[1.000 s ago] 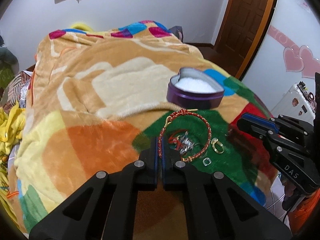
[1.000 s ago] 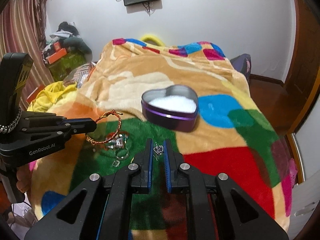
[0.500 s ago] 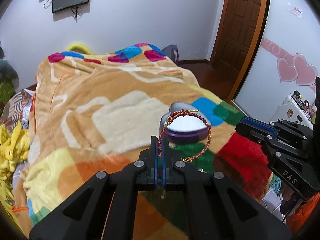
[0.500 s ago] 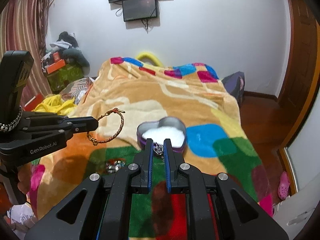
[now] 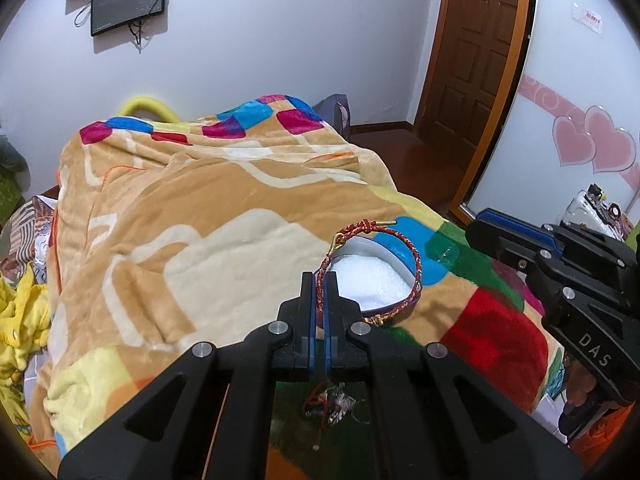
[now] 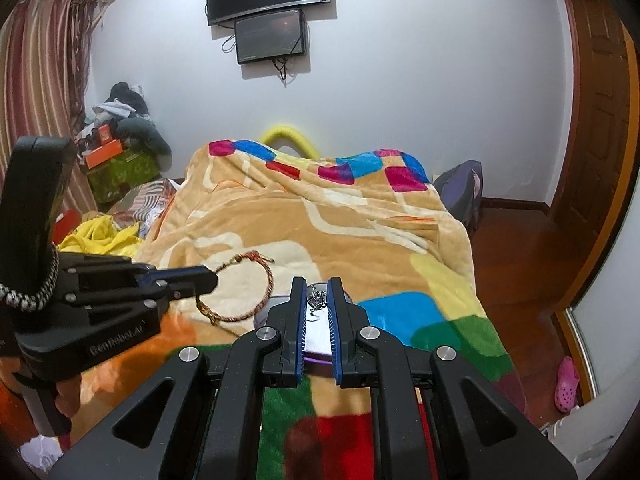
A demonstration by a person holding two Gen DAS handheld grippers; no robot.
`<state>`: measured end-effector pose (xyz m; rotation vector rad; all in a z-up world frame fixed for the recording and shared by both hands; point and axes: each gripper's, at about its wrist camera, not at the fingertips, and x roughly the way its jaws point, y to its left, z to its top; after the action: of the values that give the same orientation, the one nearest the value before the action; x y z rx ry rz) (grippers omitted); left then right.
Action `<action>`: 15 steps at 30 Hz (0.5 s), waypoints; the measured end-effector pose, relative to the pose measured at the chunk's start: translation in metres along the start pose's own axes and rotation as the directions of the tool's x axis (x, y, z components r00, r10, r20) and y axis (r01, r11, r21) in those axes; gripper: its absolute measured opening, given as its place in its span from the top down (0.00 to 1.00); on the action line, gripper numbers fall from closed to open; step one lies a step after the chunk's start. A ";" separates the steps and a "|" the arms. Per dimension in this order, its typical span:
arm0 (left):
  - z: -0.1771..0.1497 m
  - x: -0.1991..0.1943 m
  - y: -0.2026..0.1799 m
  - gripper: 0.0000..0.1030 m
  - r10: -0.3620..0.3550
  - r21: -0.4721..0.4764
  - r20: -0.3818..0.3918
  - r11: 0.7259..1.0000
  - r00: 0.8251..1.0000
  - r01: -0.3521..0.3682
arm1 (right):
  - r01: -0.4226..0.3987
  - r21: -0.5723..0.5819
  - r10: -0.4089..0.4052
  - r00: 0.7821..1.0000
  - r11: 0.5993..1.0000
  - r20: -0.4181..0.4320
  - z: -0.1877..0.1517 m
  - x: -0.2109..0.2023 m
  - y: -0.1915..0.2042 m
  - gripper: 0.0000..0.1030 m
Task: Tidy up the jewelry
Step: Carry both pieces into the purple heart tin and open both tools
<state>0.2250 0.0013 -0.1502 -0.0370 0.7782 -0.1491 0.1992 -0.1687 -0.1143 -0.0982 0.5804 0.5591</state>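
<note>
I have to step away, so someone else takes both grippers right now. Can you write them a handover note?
Left gripper: shut on the red braided bracelet, held in the air over the heart-shaped tin.
Right gripper: shut on a small silver charm, also over the tin.
Done: both pieces lifted off the blanket.
Left: drop both into the tin, then fetch the remaining jewelry pile on the green patch near you.

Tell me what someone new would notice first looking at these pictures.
Probably the red braided bracelet pinched in the left gripper, hanging in the air over the heart-shaped tin on the colourful blanket. Next, the small silver charm clamped in the right gripper, also above that tin.
</note>
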 end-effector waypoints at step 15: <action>0.004 0.054 -0.005 0.98 0.013 0.053 -0.087 0.999 0.996 -0.008 | -0.023 0.028 0.025 0.996 0.999 -0.083 -0.004 0.040 -0.014 0.91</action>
<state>0.2655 -0.0112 -0.1842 0.0233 0.8615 -0.1619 0.2322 -0.1622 -0.1401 -0.0889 0.6708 0.5724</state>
